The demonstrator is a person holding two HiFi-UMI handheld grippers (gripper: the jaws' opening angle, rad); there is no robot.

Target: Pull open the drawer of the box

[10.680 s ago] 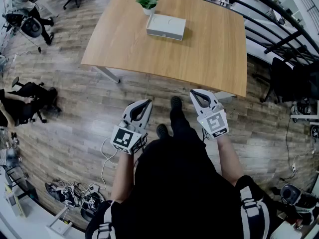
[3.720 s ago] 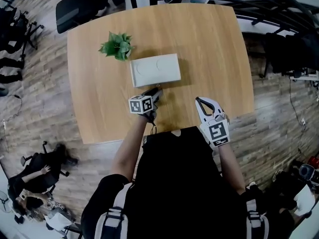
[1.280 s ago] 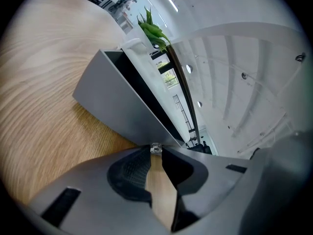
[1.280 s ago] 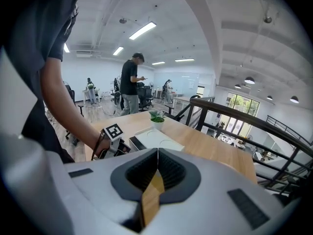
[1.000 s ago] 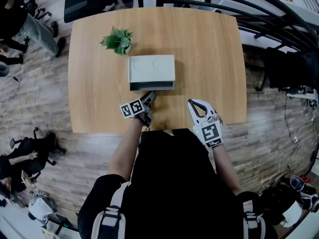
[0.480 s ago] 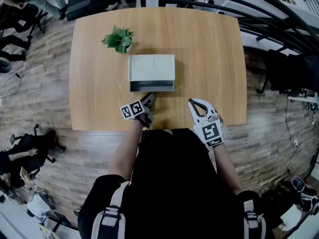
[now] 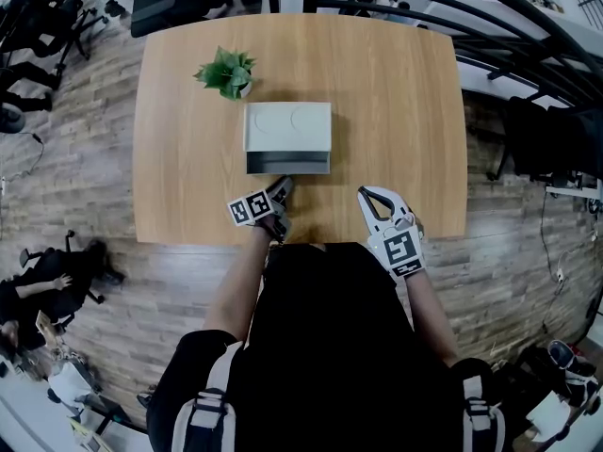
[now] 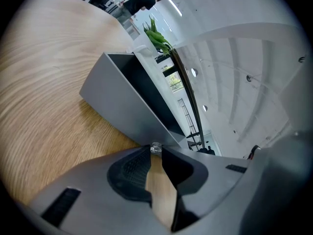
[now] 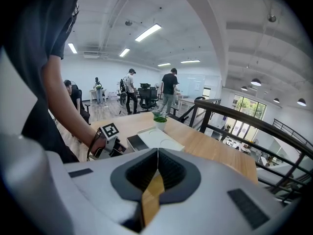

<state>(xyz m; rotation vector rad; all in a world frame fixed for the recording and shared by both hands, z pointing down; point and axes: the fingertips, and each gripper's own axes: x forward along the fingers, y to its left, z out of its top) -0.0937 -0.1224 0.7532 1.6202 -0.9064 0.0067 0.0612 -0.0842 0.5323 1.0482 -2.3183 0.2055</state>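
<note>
A flat grey box (image 7: 288,125) lies mid-table, its drawer (image 7: 287,163) drawn out toward me, dark inside. My left gripper (image 7: 283,185) reaches the drawer's front wall (image 8: 122,109) and is shut on the small clear knob (image 8: 155,147) at its tips (image 8: 155,149). My right gripper (image 7: 365,194) hovers over the near table edge to the right of the box, shut with nothing between its fingers (image 9: 157,152). From the right gripper view, the box (image 9: 159,138) and the left gripper's marker cube (image 9: 110,130) sit to the left.
A small potted plant (image 7: 226,72) stands behind the box at its far left. The wooden table (image 7: 396,111) ends just under my hands. A black railing (image 7: 452,8) runs behind it; office chairs and people occupy the floor at left.
The drawer, closed a few seconds ago, now stands pulled out toward me with the left gripper drawn back. Over the last second both grippers and the drawer have kept still.
</note>
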